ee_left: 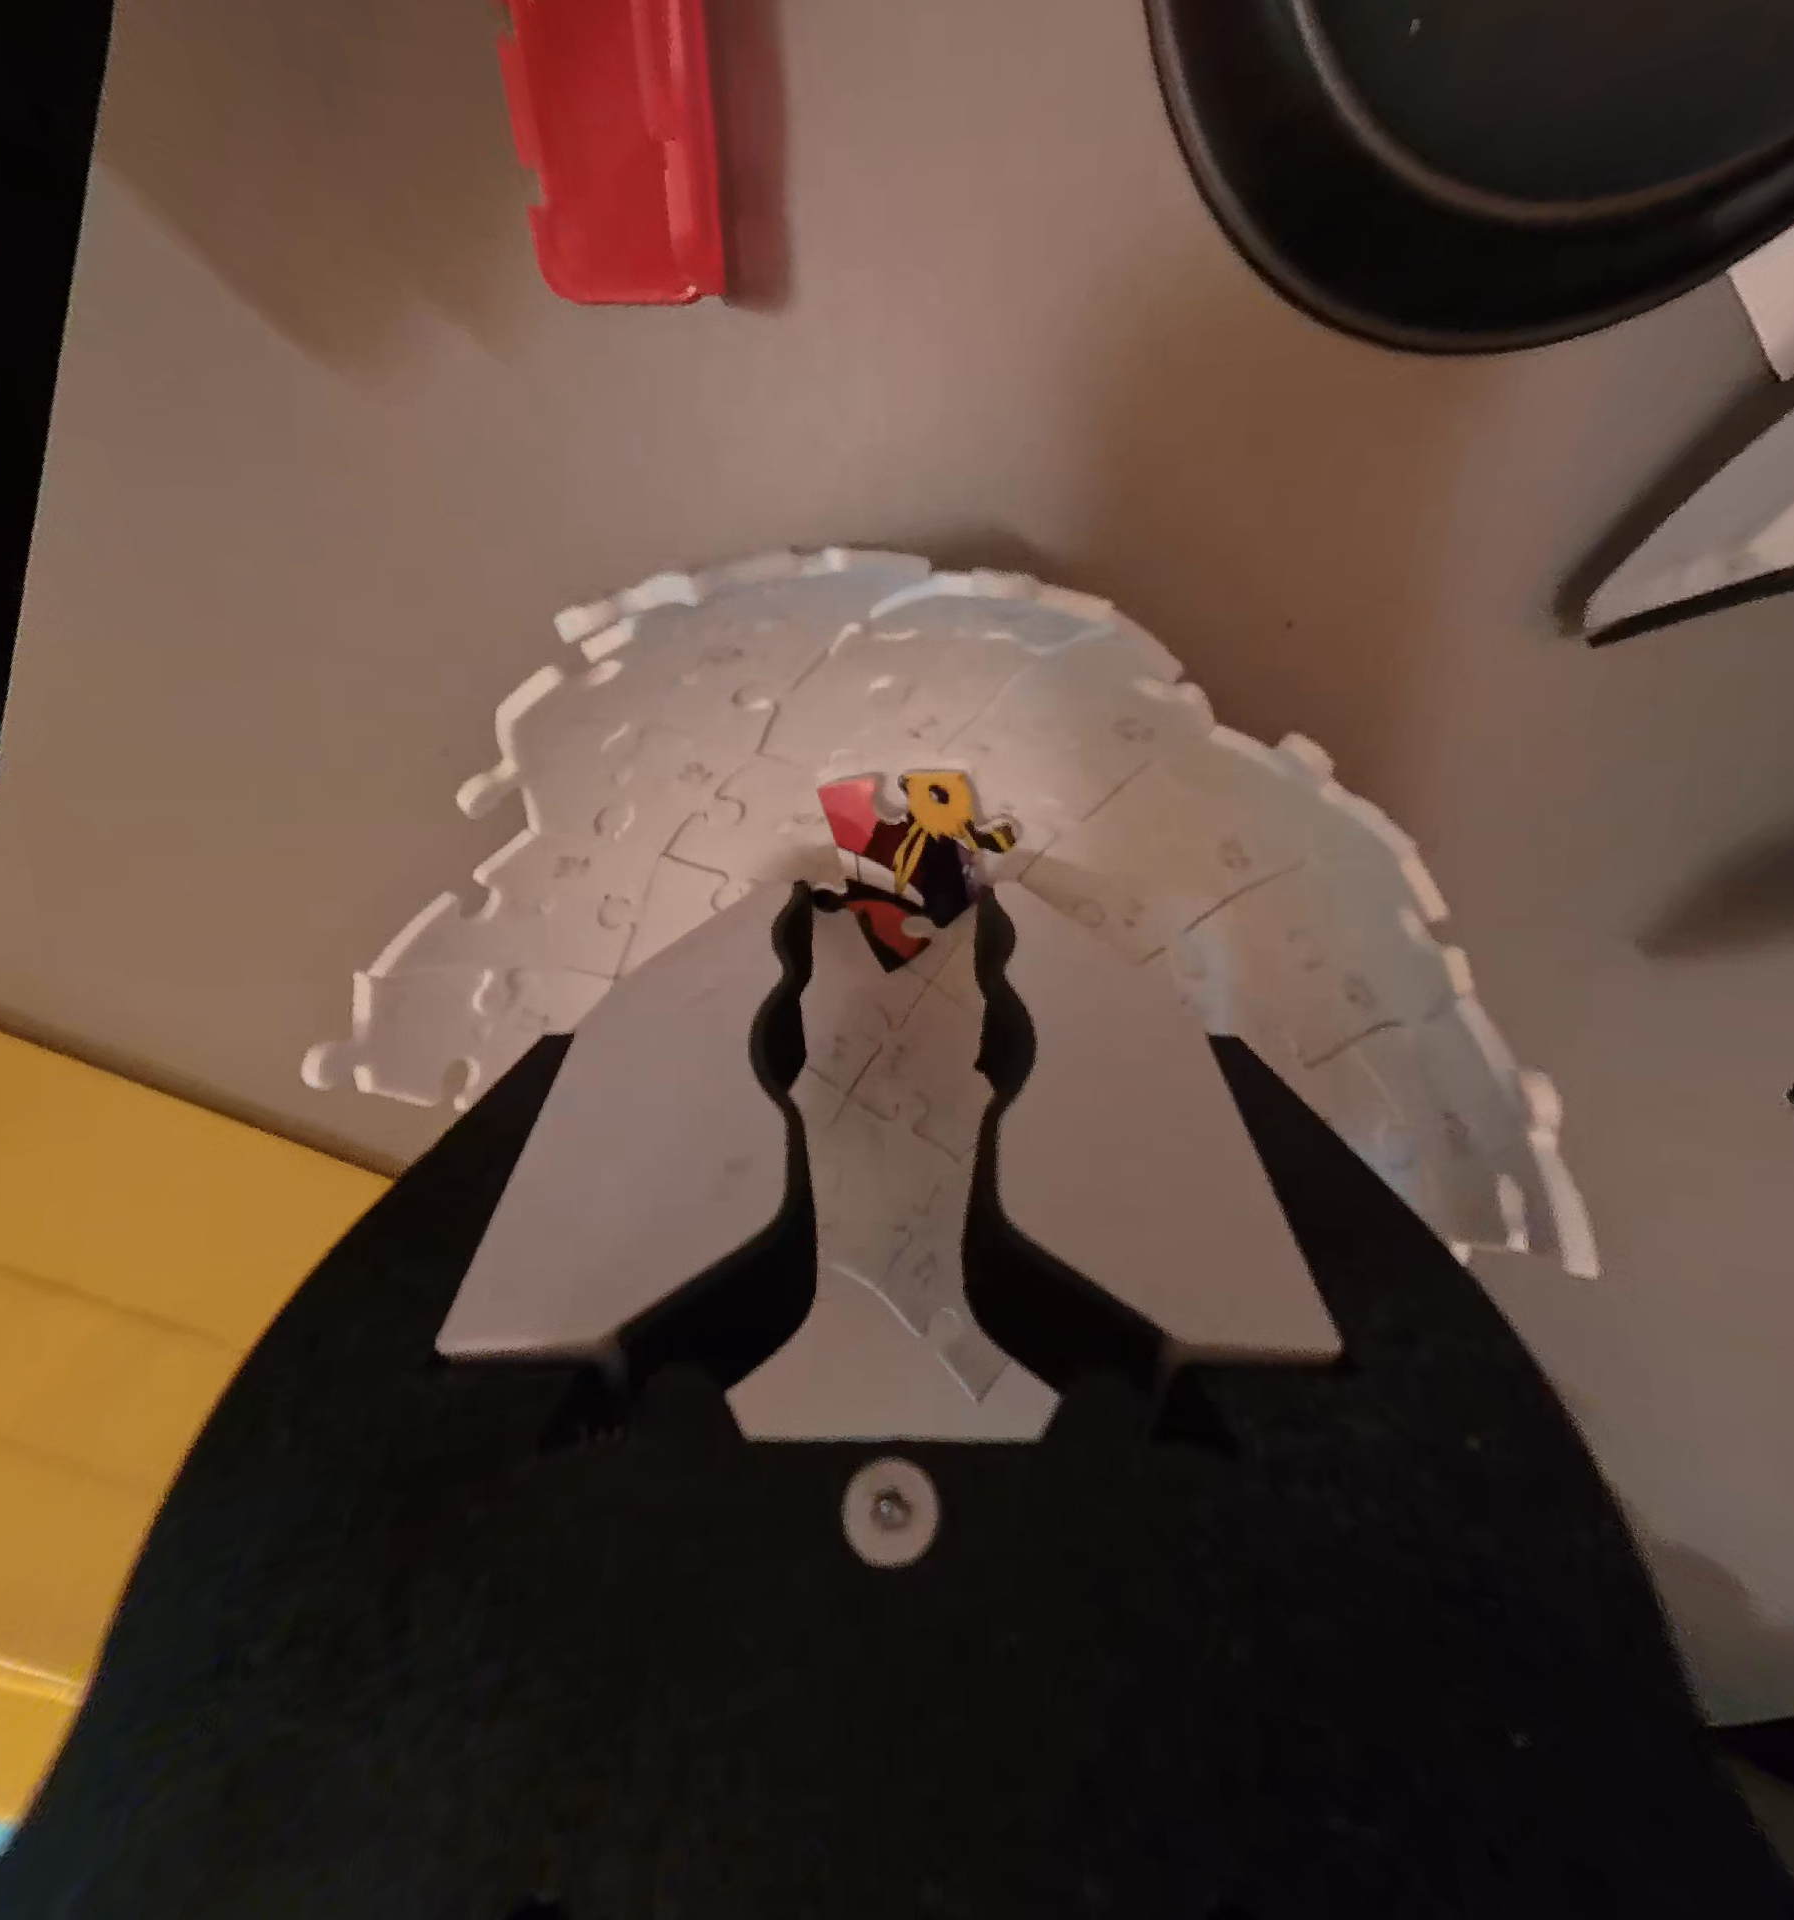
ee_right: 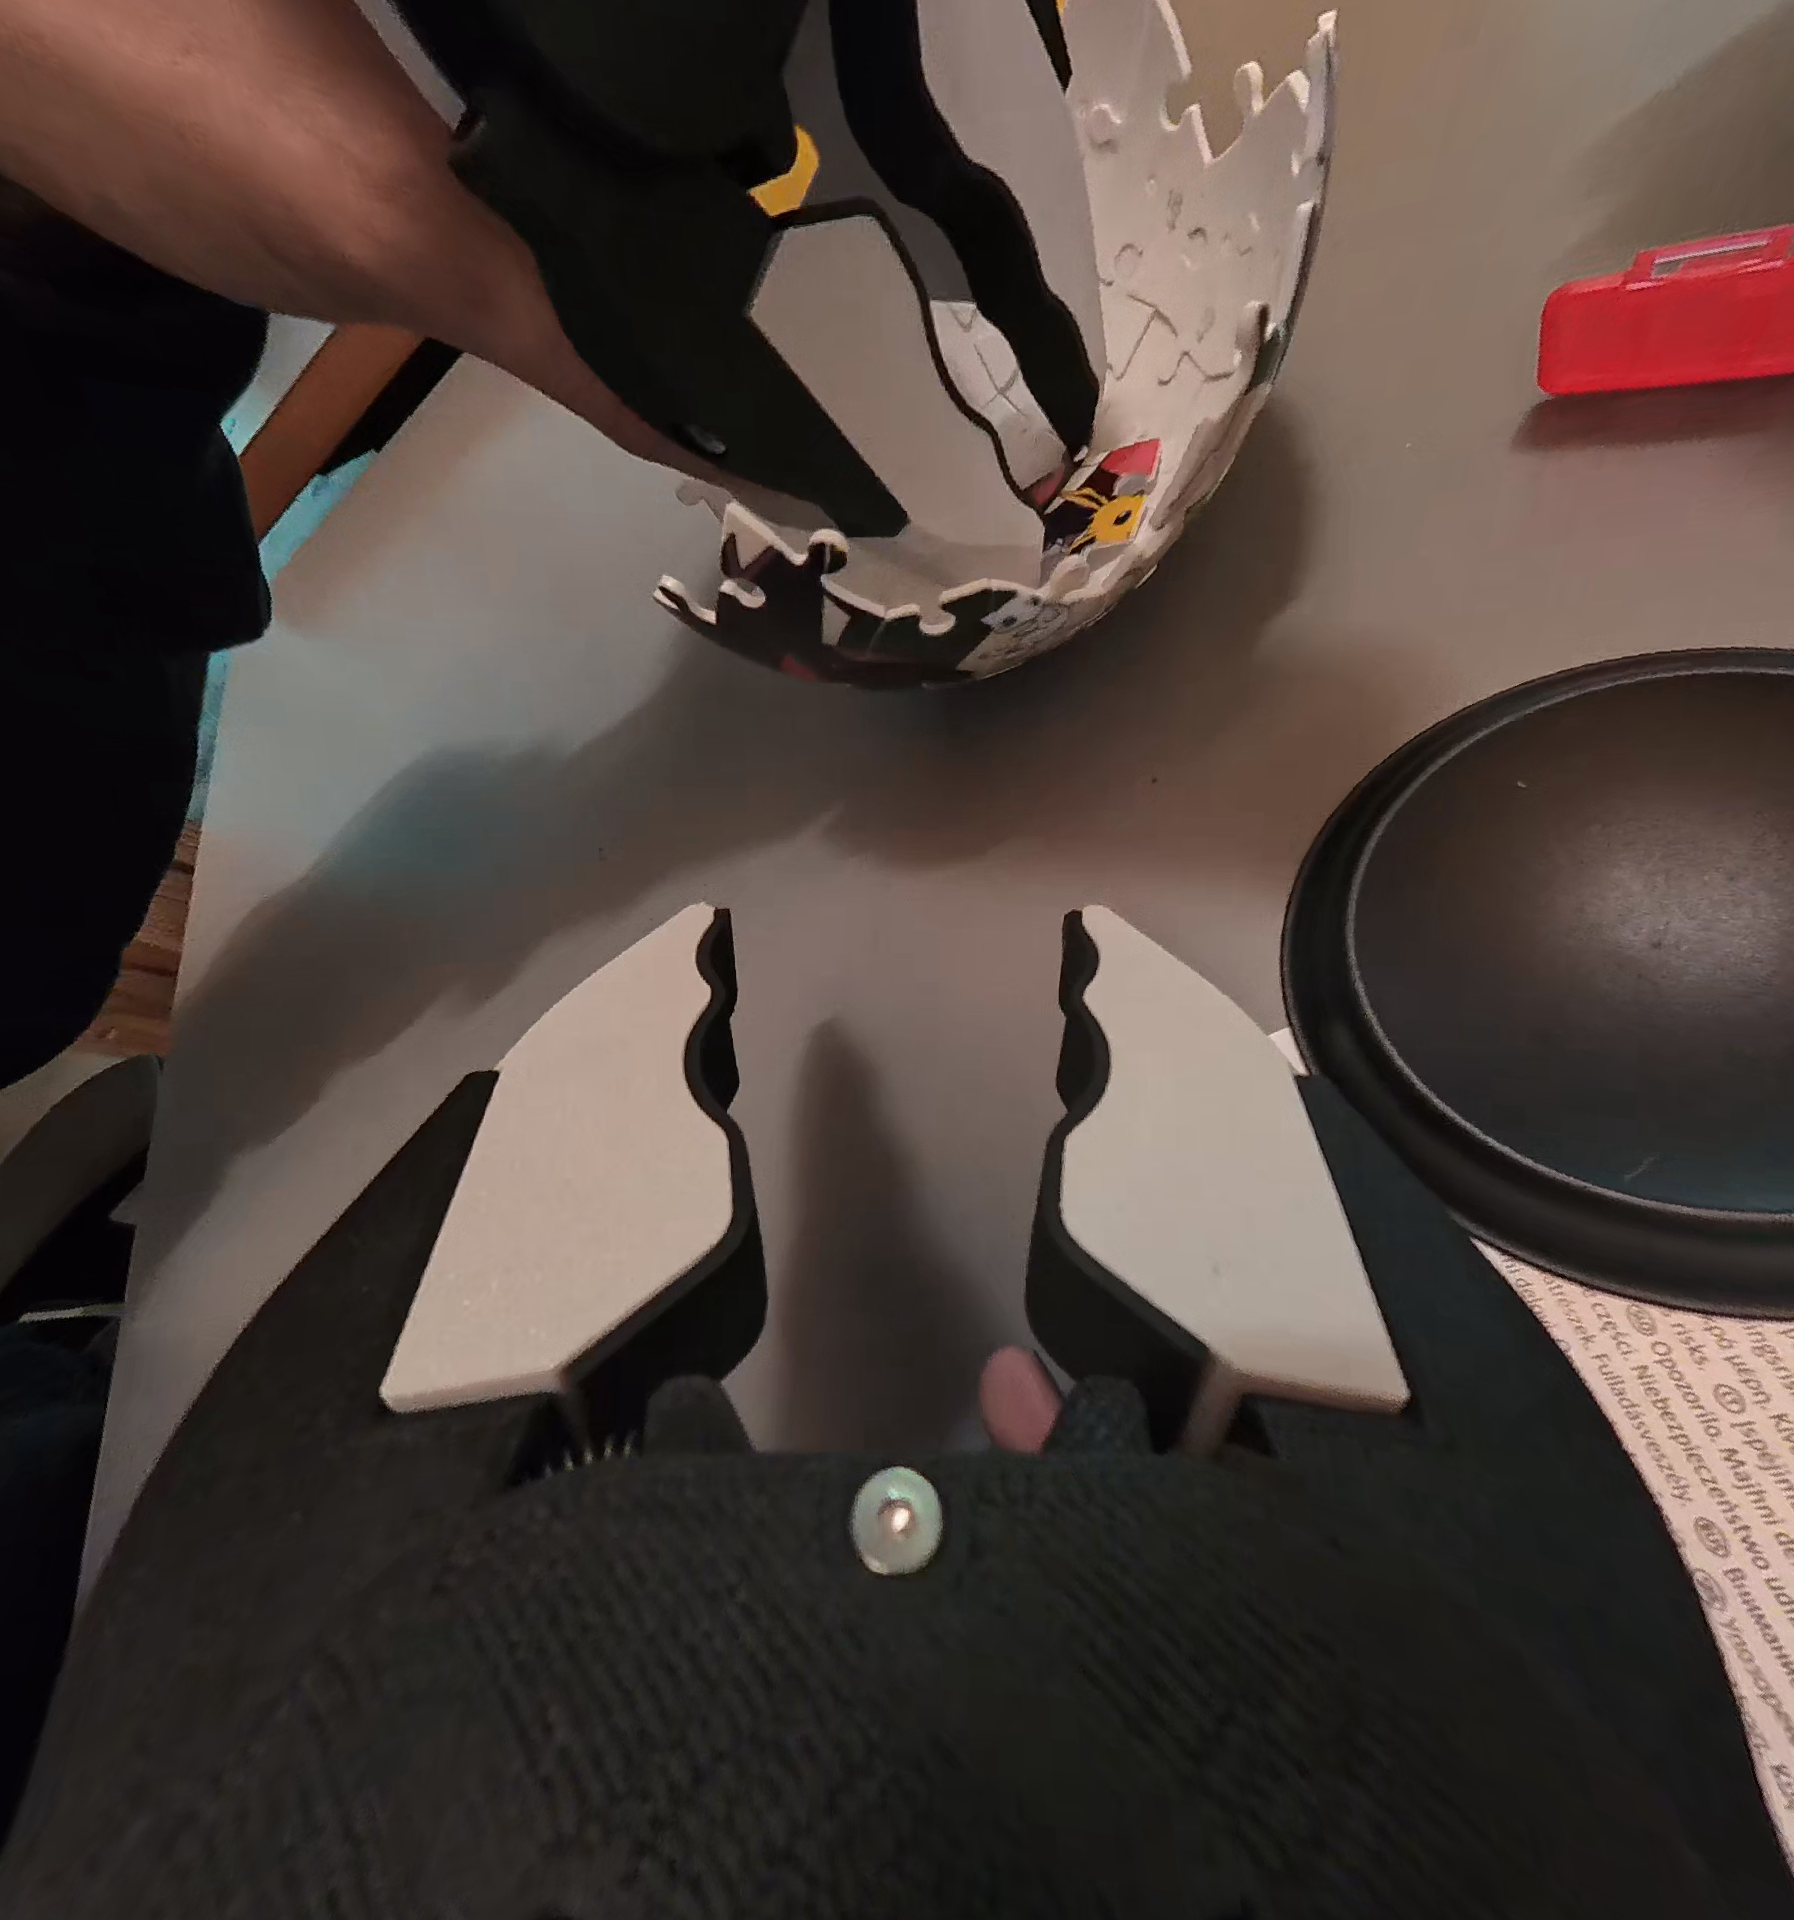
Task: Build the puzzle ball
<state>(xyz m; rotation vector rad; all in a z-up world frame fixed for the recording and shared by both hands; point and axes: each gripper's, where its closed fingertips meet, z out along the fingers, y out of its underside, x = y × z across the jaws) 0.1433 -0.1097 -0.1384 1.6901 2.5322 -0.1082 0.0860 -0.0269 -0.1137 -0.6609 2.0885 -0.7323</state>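
The half-built puzzle ball [ee_left: 976, 686] is an open shell lying on the grey table, white inside and printed outside [ee_right: 872, 634]. My left gripper [ee_left: 893, 904] reaches into the shell and is shut on a small red, yellow and black puzzle piece [ee_left: 903, 862], holding it against the inner wall. The right wrist view shows the left gripper [ee_right: 1054, 462] inside the shell with the piece [ee_right: 1101, 509] at its tips. My right gripper [ee_right: 898, 935] is open and empty, above the table a short way in front of the shell.
A red plastic box [ee_left: 612, 145] [ee_right: 1703, 322] lies beyond the shell. A black round dish [ee_right: 1599, 987] [ee_left: 1495, 156] sits on a printed paper sheet [ee_right: 1703, 1507] at the right. A yellow box [ee_left: 93, 1299] lies at the left. A person's arm [ee_right: 249, 208] holds the left gripper.
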